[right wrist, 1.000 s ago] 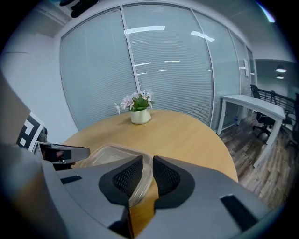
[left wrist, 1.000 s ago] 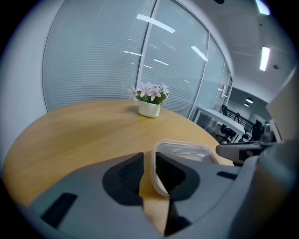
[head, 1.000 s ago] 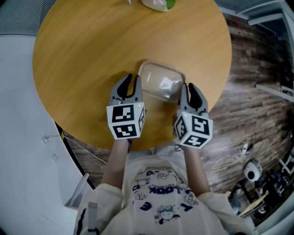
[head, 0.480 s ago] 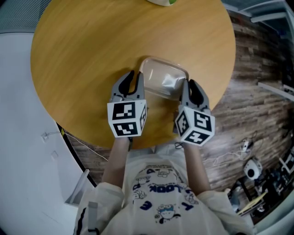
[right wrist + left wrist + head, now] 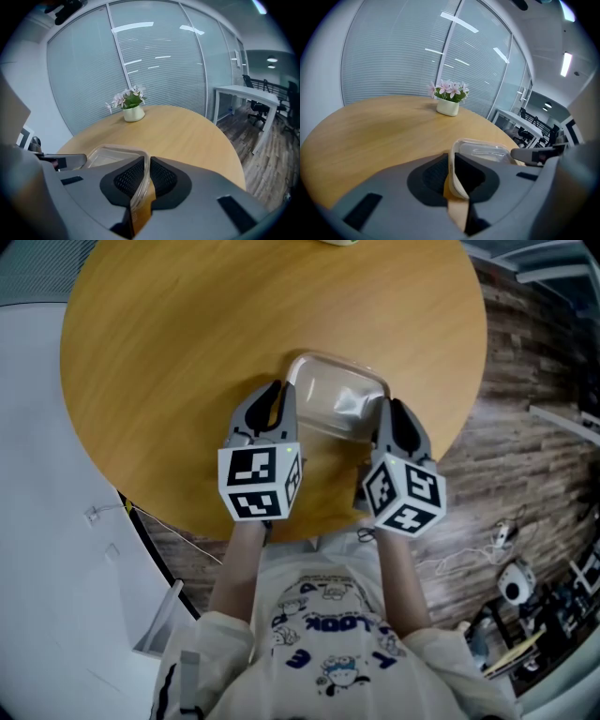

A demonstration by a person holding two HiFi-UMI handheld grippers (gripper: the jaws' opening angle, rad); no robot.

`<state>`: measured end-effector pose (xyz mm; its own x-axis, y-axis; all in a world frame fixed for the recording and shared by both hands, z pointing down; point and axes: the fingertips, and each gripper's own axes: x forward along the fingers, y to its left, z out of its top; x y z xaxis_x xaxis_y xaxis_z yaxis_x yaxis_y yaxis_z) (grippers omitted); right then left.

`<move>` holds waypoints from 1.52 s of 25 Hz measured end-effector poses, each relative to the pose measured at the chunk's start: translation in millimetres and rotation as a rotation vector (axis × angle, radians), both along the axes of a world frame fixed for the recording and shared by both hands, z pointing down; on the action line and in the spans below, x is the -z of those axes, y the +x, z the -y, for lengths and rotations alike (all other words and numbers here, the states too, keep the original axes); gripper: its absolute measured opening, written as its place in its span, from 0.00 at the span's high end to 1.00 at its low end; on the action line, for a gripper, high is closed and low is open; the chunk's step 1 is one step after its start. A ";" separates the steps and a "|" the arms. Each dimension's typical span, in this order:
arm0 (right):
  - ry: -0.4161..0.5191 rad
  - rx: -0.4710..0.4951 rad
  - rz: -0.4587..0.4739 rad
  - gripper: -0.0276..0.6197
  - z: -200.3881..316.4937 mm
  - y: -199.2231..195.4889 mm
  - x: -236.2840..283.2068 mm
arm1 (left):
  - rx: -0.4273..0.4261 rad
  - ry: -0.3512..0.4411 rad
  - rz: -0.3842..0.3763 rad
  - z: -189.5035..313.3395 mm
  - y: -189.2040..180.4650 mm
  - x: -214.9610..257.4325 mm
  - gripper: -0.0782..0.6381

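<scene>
A clear plastic container [image 5: 333, 399] with a rounded rim is held just above the round wooden table [image 5: 187, 352], toward its near right side. My left gripper [image 5: 278, 399] is shut on the container's left rim [image 5: 452, 173]. My right gripper [image 5: 384, 418] is shut on its right rim [image 5: 140, 185]. In the left gripper view the container [image 5: 485, 152] stretches to the right, with the right gripper's tip [image 5: 532, 153] beyond it. In the right gripper view the container [image 5: 112, 154] lies to the left.
A white pot of pink flowers [image 5: 449, 97] stands at the table's far side [image 5: 131, 107]. Frosted glass walls curve behind it. Wood-plank floor [image 5: 525, 427] lies to the right, with cables and gear [image 5: 516, 592] at the lower right. A white desk and chairs [image 5: 248, 101] stand beyond.
Both grippers with the container between them have drifted slightly farther over the table and to the right; the grip on both rims is unchanged.
</scene>
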<state>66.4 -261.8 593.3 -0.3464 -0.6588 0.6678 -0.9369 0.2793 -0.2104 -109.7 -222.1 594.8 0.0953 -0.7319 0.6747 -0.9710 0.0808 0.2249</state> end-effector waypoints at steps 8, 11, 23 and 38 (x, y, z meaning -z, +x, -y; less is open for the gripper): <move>-0.006 -0.038 0.026 0.92 2.6 3.5 -1.5 | -0.013 0.015 -0.003 2.7 5.5 2.4 0.86; 0.000 -0.036 0.027 0.92 3.7 5.1 -1.1 | -0.011 0.016 -0.002 3.1 7.9 3.4 0.86; 0.078 -0.018 0.040 0.93 6.3 2.6 32.4 | -0.019 0.058 0.021 -0.6 6.3 27.8 0.86; 0.281 -0.007 0.097 0.93 27.5 1.8 133.6 | -0.004 0.247 0.046 23.2 6.1 123.5 0.86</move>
